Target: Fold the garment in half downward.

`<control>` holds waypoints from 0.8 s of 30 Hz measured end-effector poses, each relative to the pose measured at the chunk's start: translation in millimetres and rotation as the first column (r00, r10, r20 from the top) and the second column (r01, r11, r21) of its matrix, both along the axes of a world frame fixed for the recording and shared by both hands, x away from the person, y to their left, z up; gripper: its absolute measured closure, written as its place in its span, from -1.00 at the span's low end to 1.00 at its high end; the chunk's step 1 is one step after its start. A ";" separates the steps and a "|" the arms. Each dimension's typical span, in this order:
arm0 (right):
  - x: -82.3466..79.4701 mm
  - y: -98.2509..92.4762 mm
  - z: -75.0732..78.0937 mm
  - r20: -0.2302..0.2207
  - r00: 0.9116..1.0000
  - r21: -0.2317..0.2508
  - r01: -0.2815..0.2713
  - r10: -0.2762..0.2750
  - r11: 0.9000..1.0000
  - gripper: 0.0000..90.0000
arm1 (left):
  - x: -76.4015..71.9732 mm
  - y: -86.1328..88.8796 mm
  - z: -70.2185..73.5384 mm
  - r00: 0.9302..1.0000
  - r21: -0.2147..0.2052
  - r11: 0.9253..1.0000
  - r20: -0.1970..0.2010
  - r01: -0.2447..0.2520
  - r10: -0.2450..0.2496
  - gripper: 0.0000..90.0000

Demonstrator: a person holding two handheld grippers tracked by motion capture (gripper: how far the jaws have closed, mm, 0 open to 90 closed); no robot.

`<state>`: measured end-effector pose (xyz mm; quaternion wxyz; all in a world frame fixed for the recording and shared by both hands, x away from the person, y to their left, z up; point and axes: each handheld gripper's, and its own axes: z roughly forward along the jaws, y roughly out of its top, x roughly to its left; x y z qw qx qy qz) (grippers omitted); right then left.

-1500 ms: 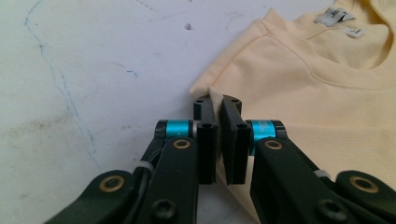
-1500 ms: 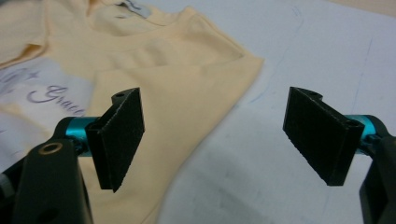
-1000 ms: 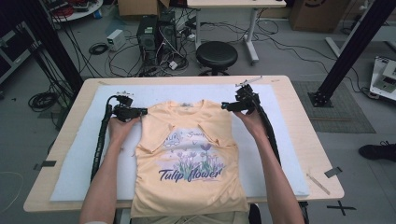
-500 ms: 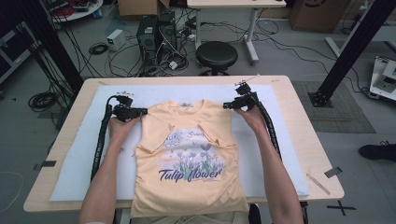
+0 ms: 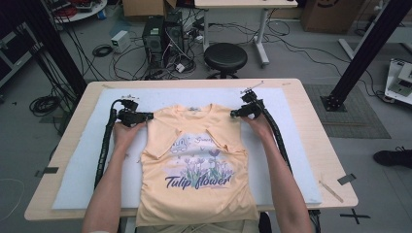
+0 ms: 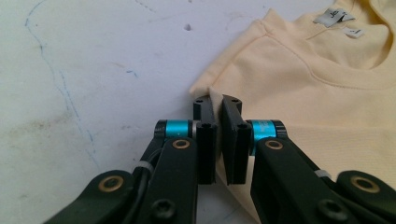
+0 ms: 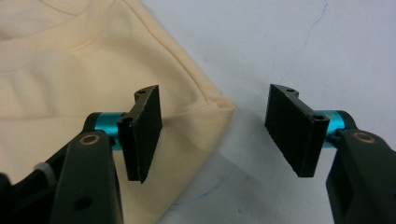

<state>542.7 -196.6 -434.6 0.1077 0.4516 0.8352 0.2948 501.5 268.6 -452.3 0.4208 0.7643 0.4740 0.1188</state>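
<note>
One pale yellow cotton T-shirt (image 5: pixel 197 165) with a tulip print and dark lettering lies face up on the white padded mat (image 5: pixel 301 145) that covers the light wooden counter (image 5: pixel 330 160); its neck points away from the person and its hem hangs over the near edge. Both sleeves are folded in across the chest.

At the shirt's left shoulder corner, the left tool (image 6: pixel 218 108) is clenched on a raised pinch of the yellow fabric, with the cloth showing as a thin ridge between its black pads. The left hand (image 5: pixel 127 134) lies low over the mat, forearm running straight up from the near edge, tool pointing inward toward the collar.

At the opposite shoulder corner, the right tool (image 7: pixel 215 123) is released: its jaws have just been closing but stand wide apart, one pad over the fabric and the other over the bare mat, with the shirt's corner between them and untouched. The right hand (image 5: pixel 255 124) is angled inward, forearm stretched along the shirt's side.
</note>
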 end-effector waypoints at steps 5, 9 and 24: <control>-4.0 6.8 -0.9 0.030 1.000 -0.049 0.005 -0.004 0.999 -0.15 | -0.4 0.0 0.3 1.000 0.009 1.000 0.003 0.005 -0.005 0.88; -10.2 13.1 1.9 0.037 0.999 -0.065 -0.020 0.022 0.998 0.27 | -0.8 -0.9 0.0 1.000 0.010 1.000 0.010 0.000 0.000 0.88; -12.4 5.5 -1.4 0.026 1.000 0.021 -0.009 0.008 1.000 0.64 | -1.4 -1.2 0.1 1.000 0.014 1.000 0.010 0.002 -0.002 0.88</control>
